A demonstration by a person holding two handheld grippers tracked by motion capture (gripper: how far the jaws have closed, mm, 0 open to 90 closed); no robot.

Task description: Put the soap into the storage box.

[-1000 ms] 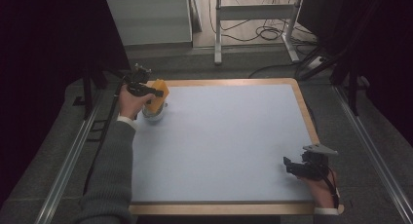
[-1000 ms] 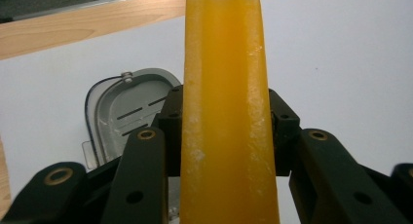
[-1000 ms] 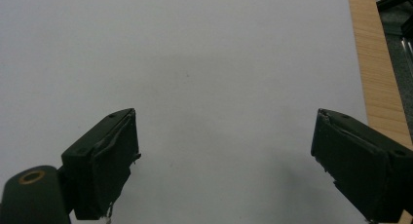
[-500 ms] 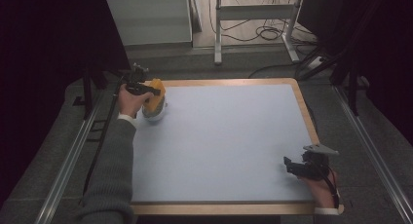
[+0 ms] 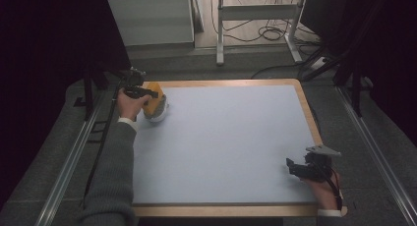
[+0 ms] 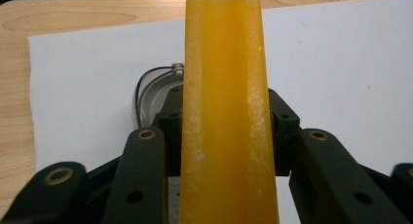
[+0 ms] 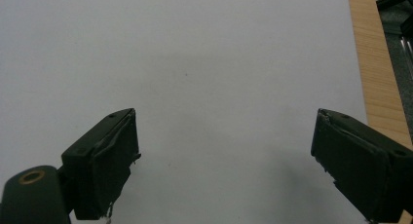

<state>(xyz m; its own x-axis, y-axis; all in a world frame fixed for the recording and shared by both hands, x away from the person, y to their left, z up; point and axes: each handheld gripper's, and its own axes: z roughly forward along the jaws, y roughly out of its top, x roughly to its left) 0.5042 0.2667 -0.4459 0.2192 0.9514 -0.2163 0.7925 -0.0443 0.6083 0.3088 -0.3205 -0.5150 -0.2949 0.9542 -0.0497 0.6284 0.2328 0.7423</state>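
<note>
Change since a second ago: almost none; left hand and its load sit at the same far-left corner, right hand unmoved.
Left gripper (image 5: 147, 94): jaws clamped on both sides of a long yellow-orange waxy bar with a notched far end (image 6: 225, 107); the high view shows that bar (image 5: 154, 101) at the far-left corner of the pale blue-white mat (image 5: 226, 142).
Under the bar: a round silvery metal piece with a dark rim (image 6: 153, 95) lies on the mat; touching or just above, cannot tell.
Right gripper (image 7: 224, 165): jaws spread wide, holding nothing, low over bare mat near the right wooden border (image 7: 377, 73).
Risk, slip: bar surface looks slick; it may slide through the pads if tilted.
Risk, knock: lowering blind could shove the metal piece toward the wooden table edge (image 5: 216, 82).
Risk, reach: right gripper is well apart, no quick support.
</note>
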